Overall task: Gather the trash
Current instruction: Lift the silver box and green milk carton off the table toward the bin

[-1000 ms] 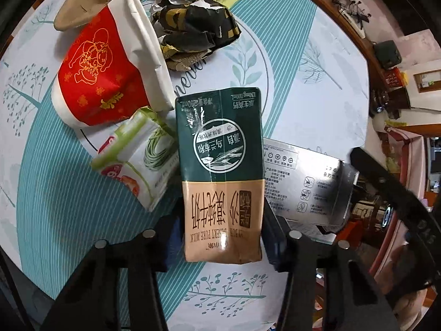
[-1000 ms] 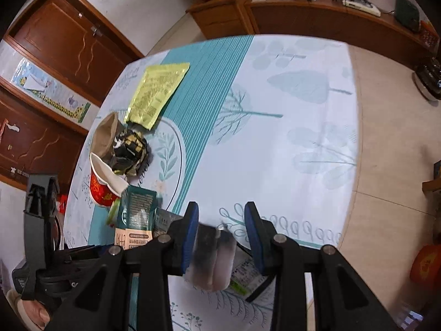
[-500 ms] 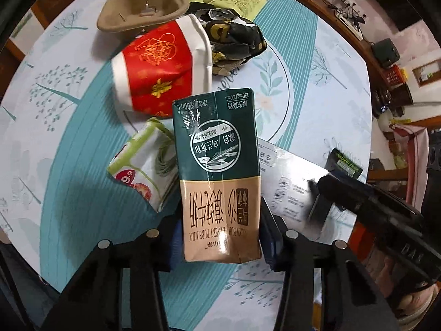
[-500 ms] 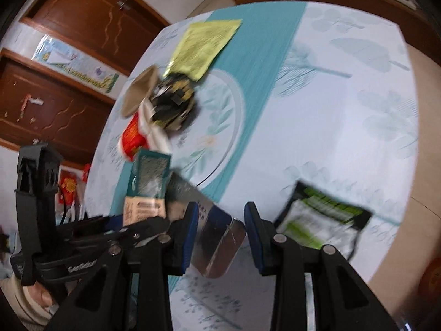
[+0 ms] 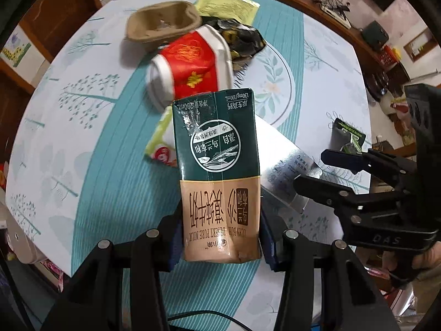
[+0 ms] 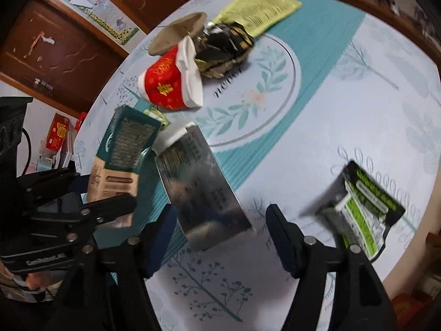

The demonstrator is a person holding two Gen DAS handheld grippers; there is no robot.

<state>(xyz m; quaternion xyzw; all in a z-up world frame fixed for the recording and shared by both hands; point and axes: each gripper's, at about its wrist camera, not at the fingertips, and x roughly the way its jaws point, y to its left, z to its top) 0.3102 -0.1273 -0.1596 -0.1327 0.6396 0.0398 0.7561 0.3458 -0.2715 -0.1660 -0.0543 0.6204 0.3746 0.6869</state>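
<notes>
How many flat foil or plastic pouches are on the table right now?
3: the yellow pouch at the far edge, the silver pouch between the open right gripper's jaws, the green-and-black pouch near the table's right edge. Others may be hidden.

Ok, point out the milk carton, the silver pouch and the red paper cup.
milk carton (image 5: pixel 216 149), left wrist view, round logo on its green upper half.
silver pouch (image 6: pixel 204 190), right wrist view, middle of its foil face.
red paper cup (image 5: pixel 193 66), left wrist view, red side wall.
</notes>
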